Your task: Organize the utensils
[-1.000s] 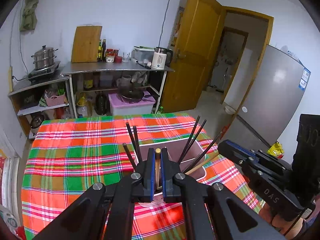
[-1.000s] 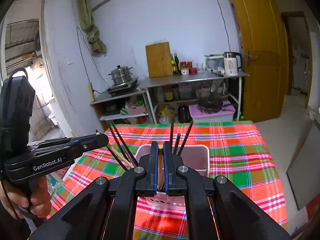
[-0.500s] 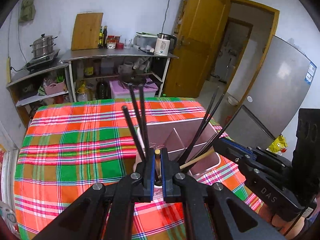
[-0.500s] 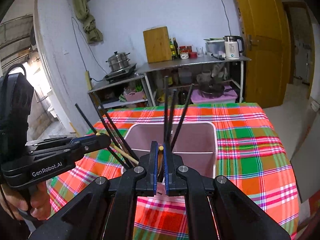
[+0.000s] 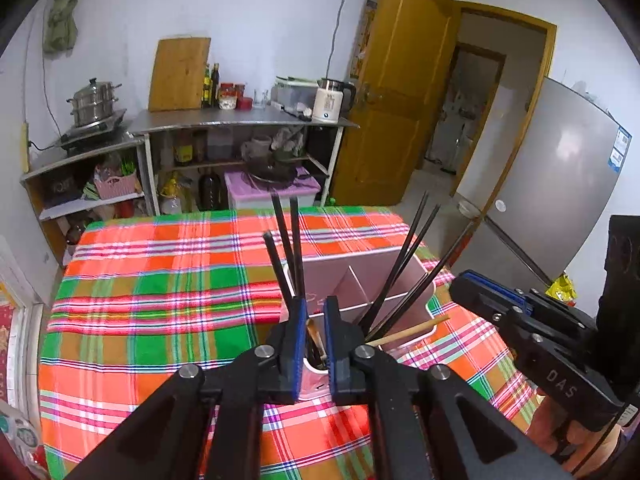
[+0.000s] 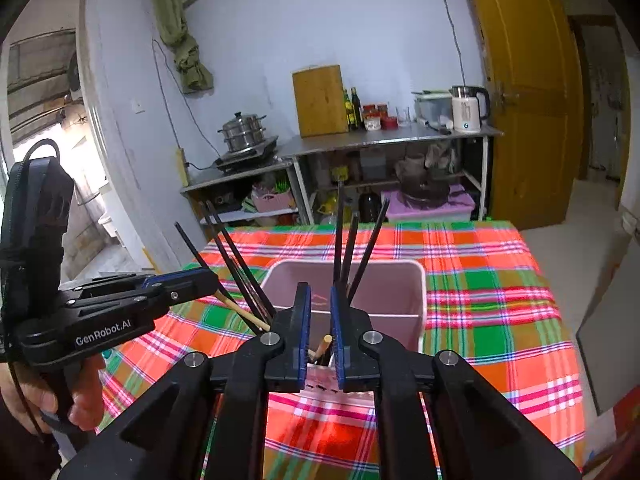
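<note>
A pink divided utensil holder stands on the plaid tablecloth with black chopsticks leaning in its compartments. My left gripper hovers over its near edge. Its jaws are opening, and a wooden chopstick stands loose in the gap, clear of the pads. My right gripper is also opening over the holder. A wooden chopstick tilts free between its jaws. Another wooden chopstick sticks out sideways. Each gripper also shows from the side in the other view: right gripper, left gripper.
The plaid table runs to a far edge. Behind it is a metal shelf rack with a steamer pot, cutting board, bottles and kettle. A fridge stands right, near an open wooden door. A person's hand holds the left gripper.
Both pairs of jaws, shut on a wooden chopstick each before, have parted a little. The chopsticks now sit lower and loose. The holder looks closer in both views.
</note>
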A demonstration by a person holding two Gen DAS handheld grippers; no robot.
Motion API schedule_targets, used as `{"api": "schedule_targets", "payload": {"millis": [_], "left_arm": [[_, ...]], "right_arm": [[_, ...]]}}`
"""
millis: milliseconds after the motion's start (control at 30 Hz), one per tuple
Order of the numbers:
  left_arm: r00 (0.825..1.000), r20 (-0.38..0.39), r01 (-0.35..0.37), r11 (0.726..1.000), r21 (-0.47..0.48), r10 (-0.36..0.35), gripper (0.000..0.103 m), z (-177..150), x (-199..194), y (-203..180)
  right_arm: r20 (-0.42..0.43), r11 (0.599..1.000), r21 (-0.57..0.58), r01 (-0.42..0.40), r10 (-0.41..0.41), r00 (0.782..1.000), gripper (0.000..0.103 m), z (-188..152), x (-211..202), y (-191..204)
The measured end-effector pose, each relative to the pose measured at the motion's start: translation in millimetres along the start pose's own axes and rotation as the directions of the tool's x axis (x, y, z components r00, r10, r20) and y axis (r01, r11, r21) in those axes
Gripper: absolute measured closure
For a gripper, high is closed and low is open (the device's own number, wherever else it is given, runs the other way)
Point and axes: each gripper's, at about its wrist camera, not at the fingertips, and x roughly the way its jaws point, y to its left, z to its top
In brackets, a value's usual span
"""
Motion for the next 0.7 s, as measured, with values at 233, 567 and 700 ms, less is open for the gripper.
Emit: {"api": "schedule_targets", "payload": {"millis": [233, 567, 700], "left_arm": [[0.998, 0.058, -0.007, 1.000, 0.017, 0.006, 0.093, -12, -42, -10], [0.994, 0.105, -0.004, 1.000, 0.017, 0.002, 0.091, -68, -82, -29], [0.993, 0.118, -0.020, 1.000, 0.017, 0.017, 0.083, -98, -88, -38]], "right_arm": [[0.044, 1.000, -0.003, 0.014, -0.014, 0.999, 0.092, -4, -35, 7], [0.058, 0.998, -0.022, 0.054, -0.053, 0.997, 0.091, -46, -83, 21], [0.060, 0.997, -0.030, 0.067, -0.065, 0.996, 0.091, -69, -97, 26]]}}
